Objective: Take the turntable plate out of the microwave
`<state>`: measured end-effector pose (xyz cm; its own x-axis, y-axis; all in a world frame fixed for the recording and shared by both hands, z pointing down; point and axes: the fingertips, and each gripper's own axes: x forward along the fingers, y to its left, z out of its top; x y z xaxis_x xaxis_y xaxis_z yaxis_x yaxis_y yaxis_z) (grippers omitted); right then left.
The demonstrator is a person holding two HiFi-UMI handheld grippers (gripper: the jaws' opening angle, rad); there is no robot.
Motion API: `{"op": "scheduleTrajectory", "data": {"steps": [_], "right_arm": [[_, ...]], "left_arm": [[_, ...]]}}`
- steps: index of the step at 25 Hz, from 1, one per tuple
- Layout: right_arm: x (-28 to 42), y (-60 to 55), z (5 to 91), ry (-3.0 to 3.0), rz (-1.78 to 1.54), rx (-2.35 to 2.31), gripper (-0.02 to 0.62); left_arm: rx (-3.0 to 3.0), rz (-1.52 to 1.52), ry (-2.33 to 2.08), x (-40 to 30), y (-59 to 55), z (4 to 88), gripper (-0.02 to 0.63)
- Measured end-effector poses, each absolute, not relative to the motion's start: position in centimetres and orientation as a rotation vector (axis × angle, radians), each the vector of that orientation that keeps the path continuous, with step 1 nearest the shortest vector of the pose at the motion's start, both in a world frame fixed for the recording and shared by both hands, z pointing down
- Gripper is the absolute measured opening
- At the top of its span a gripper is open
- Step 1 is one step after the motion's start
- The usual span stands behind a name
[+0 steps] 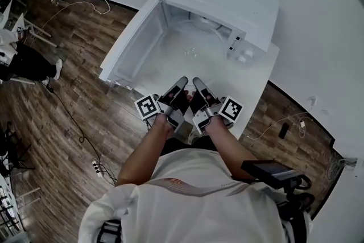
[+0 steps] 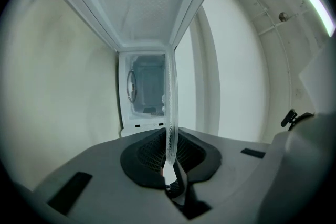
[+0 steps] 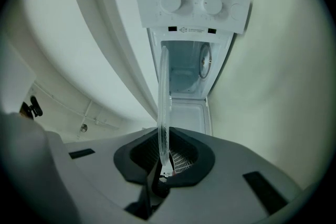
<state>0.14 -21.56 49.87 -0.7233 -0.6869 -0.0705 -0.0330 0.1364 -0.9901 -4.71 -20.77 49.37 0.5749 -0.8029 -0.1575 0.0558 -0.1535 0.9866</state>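
**Glass plate gripped in both tongs, outside the microwave**

My left tongs [image 1: 181, 87] and right tongs [image 1: 199, 86] sit side by side, tips close together, above the front part of the desk [image 1: 256, 83]. Each pair is clamped on the near rim of the clear turntable plate [image 2: 170, 107]. In both gripper views the glass stands edge-on between the dark pads [image 3: 181, 157], which pinch it with no gap. The plate hangs in the air, off the desk, reaching from my tips toward the microwave [image 1: 227, 0] at the desk's back edge. The microwave's door [image 1: 132, 45] stands wide open on the left. Its cavity [image 3: 185, 68] shows beyond the glass, beside the control panel [image 3: 191, 3] with its round knobs. From the head view the plate is almost too clear to make out.
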Motion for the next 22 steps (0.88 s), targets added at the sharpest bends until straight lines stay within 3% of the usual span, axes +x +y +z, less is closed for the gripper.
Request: {"op": "scheduleTrajectory", "data": {"steps": [22], "right_arm": [[-1.6,-5.3,43.4,1.869,-1.499,-0.727,0.031]], "left_arm": [[1.650,-0.794,-0.534,-6.4,-4.9,42.6,0.041]]}}
